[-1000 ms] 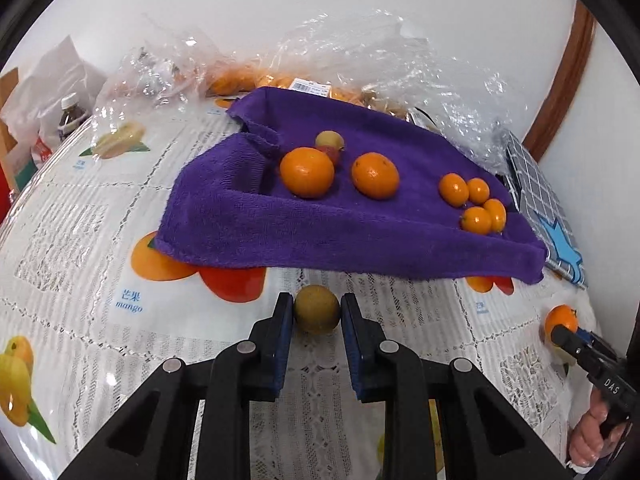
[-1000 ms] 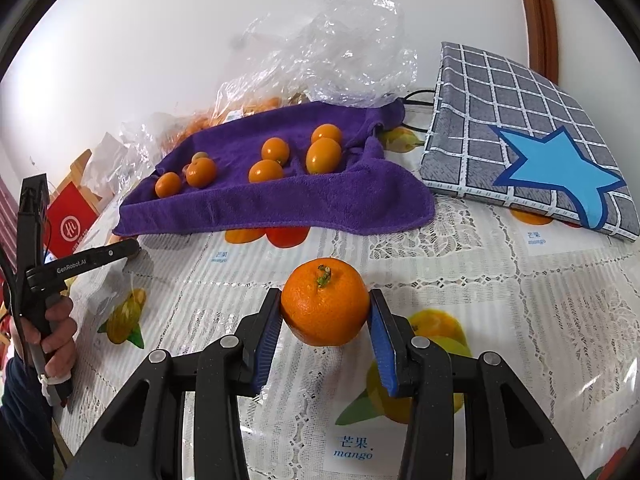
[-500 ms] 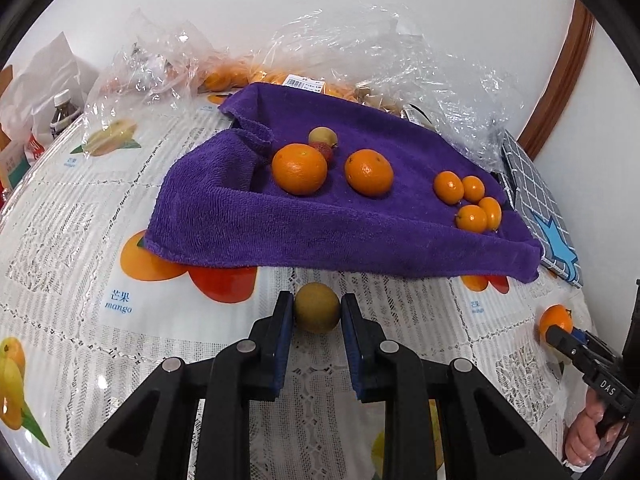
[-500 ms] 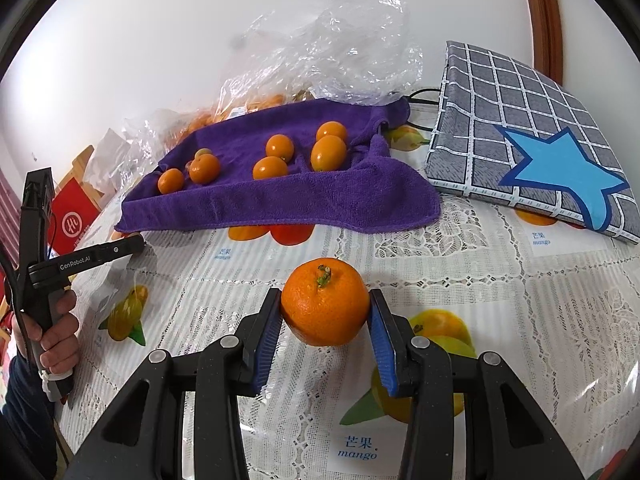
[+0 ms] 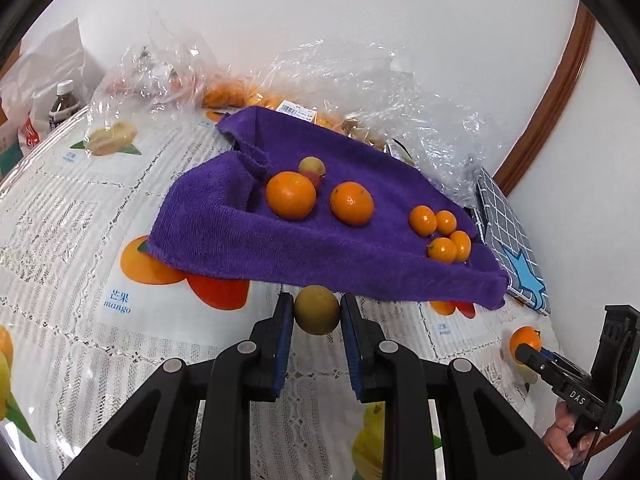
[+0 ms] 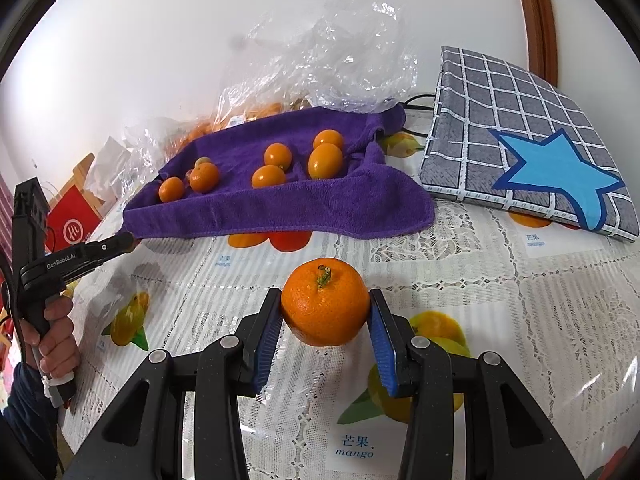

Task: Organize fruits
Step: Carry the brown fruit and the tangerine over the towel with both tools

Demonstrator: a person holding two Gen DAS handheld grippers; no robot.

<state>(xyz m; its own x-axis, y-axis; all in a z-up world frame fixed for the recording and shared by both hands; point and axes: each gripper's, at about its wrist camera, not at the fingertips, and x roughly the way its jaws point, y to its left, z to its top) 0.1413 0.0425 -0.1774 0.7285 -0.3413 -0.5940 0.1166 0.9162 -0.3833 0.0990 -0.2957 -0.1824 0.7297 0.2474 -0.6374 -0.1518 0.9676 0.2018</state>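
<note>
My left gripper (image 5: 316,312) is shut on a small yellow-green round fruit (image 5: 317,309), held just in front of the near edge of the purple towel (image 5: 224,228). On the towel lie two oranges (image 5: 291,195) (image 5: 351,203), a small yellow-green fruit (image 5: 312,167) behind them, and several kumquats (image 5: 440,232) at the right. My right gripper (image 6: 325,312) is shut on an orange (image 6: 325,305) with a green stem, held above the tablecloth short of the towel (image 6: 280,208). The right gripper with its orange (image 5: 525,340) shows at the left view's right edge.
A grey checked cushion with a blue star (image 6: 520,144) lies right of the towel. Crumpled clear plastic bags with more fruit (image 5: 360,92) sit behind it by the wall. A bottle (image 5: 62,106) and white bag stand far left. The lace fruit-print tablecloth (image 6: 520,320) covers the table.
My left gripper with its fruit has moved closer to the towel, and the view has tilted up. My right gripper with the orange has edged slightly forward.
</note>
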